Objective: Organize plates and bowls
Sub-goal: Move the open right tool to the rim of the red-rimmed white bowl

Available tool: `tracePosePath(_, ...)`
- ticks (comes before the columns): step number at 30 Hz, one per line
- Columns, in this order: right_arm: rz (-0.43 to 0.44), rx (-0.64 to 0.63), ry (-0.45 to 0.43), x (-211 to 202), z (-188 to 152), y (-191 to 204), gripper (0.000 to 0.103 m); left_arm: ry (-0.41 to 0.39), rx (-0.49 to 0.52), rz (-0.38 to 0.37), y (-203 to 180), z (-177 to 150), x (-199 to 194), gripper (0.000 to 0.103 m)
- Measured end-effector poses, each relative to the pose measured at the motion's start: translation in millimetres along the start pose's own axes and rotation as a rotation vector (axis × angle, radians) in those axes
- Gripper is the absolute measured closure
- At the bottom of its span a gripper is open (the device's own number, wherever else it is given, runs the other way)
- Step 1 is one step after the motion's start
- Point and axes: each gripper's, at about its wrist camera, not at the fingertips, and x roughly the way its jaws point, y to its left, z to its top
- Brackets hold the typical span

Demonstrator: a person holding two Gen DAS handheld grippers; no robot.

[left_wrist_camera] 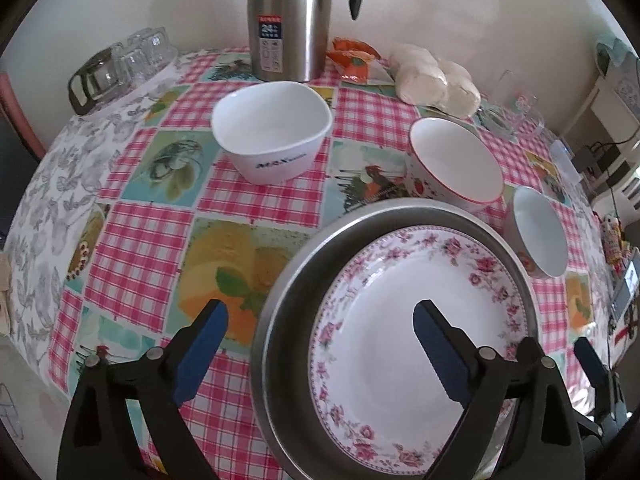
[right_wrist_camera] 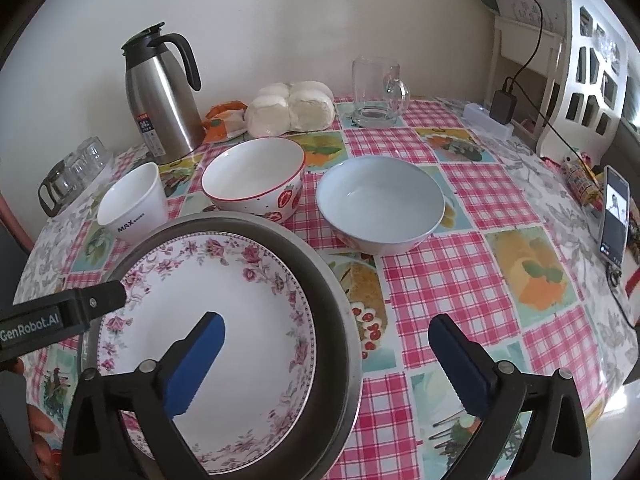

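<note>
I have both grippers spread wide and gripping nothing. My left gripper hangs over the near edge of the table, one blue pad over the checked cloth and the other above the floral-rimmed white ceramic plate. That plate lies inside a round grey metal tray, off-centre toward the tray's right side as the left wrist camera sees it.

My right gripper straddles the tray's right rim — its left pad is over the plate, its right pad over the pink-checked tablecloth. The tip of the left gripper shows at the left edge of this view, over the plate's rim; whether it touches I cannot tell.

Three bowls stand beyond the tray in a rough row: a squarish white bowl with blue "MAX" lettering, a round white bowl with a red rim and strawberry pattern just beside the tray's far edge, and a pale blue-white bowl to its right, apart from the tray.

Further back stand a stainless steel jug with a black handle and a clear glass mug.
</note>
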Motion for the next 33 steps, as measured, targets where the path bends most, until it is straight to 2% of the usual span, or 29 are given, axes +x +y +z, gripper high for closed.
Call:
tracePosePath(4,-0.009,-0.02,-0.012,-1,2,-4,0.0,0.012,-0.031,-0.001,-1,1,4,0.003)
tracePosePath(10,-0.028,-0.004,-0.035,1,6,-19,0.0,-0.005,-0.018,-0.033,-17,4,4,0.002)
tracePosePath(16,-0.051,0.093,-0.055,7,16,-44,0.0,-0.035,-0.02,-0.048,-26,18,12,0.002)
tracePosePath(21,-0.057,0.159,-0.075,13,27,-59,0.0,-0.092,-0.033,-0.098,-30,32,16,0.002)
tracePosePath(27,-0.031,0.157,-0.113,20,46,-55,0.0,-0.164,-0.032,-0.15,-32,51,19,0.002)
tracePosePath(33,0.004,0.129,-0.184,16,69,-45,0.0,-0.143,-0.045,-0.202,-32,70,29,0.002)
